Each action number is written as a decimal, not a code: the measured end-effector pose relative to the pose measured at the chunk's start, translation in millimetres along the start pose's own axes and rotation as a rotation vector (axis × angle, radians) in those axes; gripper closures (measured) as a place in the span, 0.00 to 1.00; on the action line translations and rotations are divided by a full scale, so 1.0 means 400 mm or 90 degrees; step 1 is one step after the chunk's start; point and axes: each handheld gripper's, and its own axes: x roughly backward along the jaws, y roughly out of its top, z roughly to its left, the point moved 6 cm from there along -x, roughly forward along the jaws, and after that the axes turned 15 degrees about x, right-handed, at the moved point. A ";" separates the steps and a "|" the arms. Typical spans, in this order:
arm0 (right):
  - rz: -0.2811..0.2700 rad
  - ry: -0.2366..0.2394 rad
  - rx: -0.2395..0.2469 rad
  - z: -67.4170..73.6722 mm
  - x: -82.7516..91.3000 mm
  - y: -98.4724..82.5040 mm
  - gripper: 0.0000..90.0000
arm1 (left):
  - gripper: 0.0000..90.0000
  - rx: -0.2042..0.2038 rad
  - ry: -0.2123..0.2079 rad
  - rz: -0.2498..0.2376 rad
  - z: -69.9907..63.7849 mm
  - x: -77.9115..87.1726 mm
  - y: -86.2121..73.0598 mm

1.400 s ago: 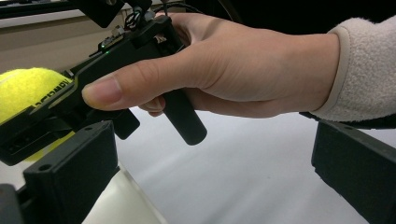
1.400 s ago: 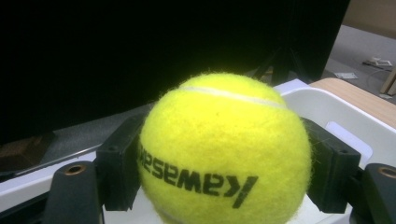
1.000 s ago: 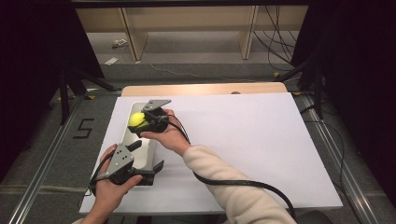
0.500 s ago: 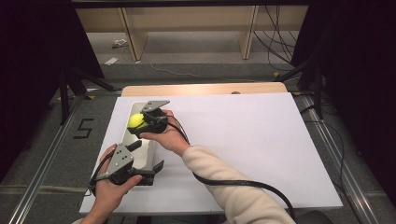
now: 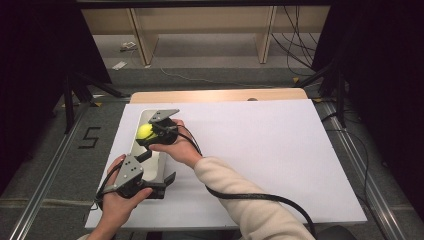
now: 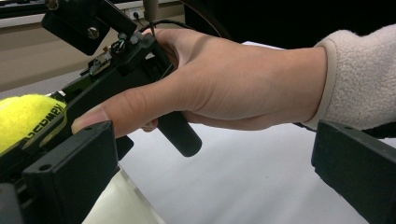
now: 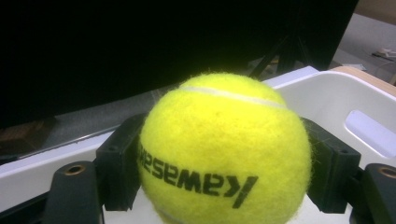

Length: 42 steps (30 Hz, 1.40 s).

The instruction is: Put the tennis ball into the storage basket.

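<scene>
Right tool [image 5: 150,134]: clamped on the tennis ball [image 7: 224,149], one jaw on each side at its widest part.
Left tool [image 5: 157,181]: jaws spread wide with nothing between them, resting at the near end of the white tray [image 5: 142,116].
Ball position: held over the tray's far half, above the white surface [image 5: 260,150].
Handling: likely light and springy; the felt gives the pads friction, so a squeeze across the middle should hold.
Change from earlier frames: none to tell; both tools and the ball sit as they did.
</scene>
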 end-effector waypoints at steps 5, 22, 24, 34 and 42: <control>0.003 0.000 0.003 0.002 -0.004 -0.001 0.29 | 0.00 0.000 0.000 0.000 0.000 0.000 0.000; 0.015 -0.003 0.013 0.001 -0.012 -0.015 0.29 | 0.00 -0.002 0.000 0.000 -0.001 0.000 0.000; 0.016 -0.003 0.015 0.000 -0.013 -0.015 0.29 | 0.00 -0.002 0.000 0.000 -0.001 0.000 0.000; 0.020 -0.002 0.016 0.001 -0.016 -0.016 0.29 | 0.00 -0.003 0.000 0.000 -0.001 0.000 0.000; 0.024 0.004 0.011 0.003 -0.016 -0.017 0.29 | 0.00 -0.002 -0.001 0.000 -0.002 0.000 0.000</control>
